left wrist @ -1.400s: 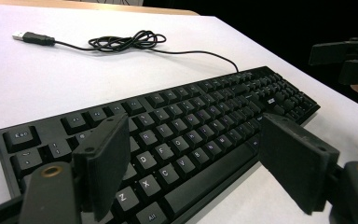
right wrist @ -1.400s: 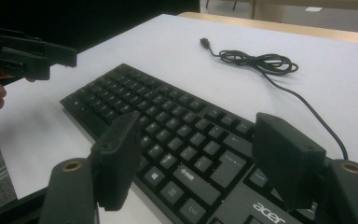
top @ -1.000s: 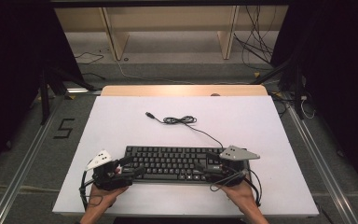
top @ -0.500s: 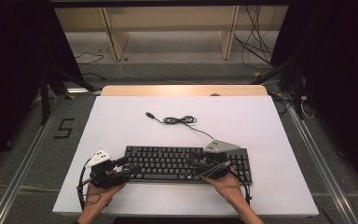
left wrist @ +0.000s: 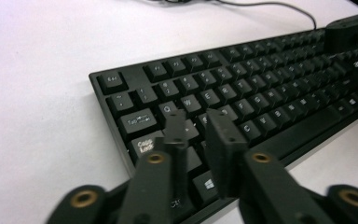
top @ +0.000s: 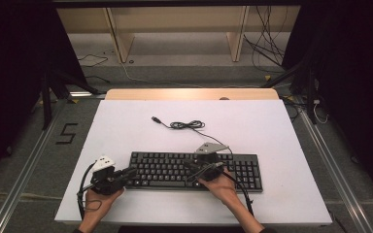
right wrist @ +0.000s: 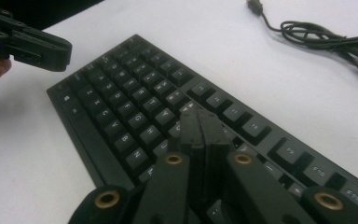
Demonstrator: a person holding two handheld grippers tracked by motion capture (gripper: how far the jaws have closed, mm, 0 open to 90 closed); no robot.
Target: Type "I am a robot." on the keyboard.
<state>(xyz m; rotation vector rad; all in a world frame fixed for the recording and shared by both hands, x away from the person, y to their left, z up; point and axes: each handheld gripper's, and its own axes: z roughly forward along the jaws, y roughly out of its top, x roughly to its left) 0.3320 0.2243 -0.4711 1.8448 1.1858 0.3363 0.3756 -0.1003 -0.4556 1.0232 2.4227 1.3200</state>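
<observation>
- Black keyboard (top: 194, 171) is lying on the near part of the white table (top: 272, 126).
- Your right gripper (right wrist: 199, 122), jaws closed and empty, is hovering over mid keys; it risks mashing several at once.
- Your left gripper (left wrist: 199, 125), slightly open and empty, is risking snagging a keycap.

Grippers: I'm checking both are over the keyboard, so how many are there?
2. The left gripper is over the keyboard's left end; the right gripper is over its middle keys.
</observation>
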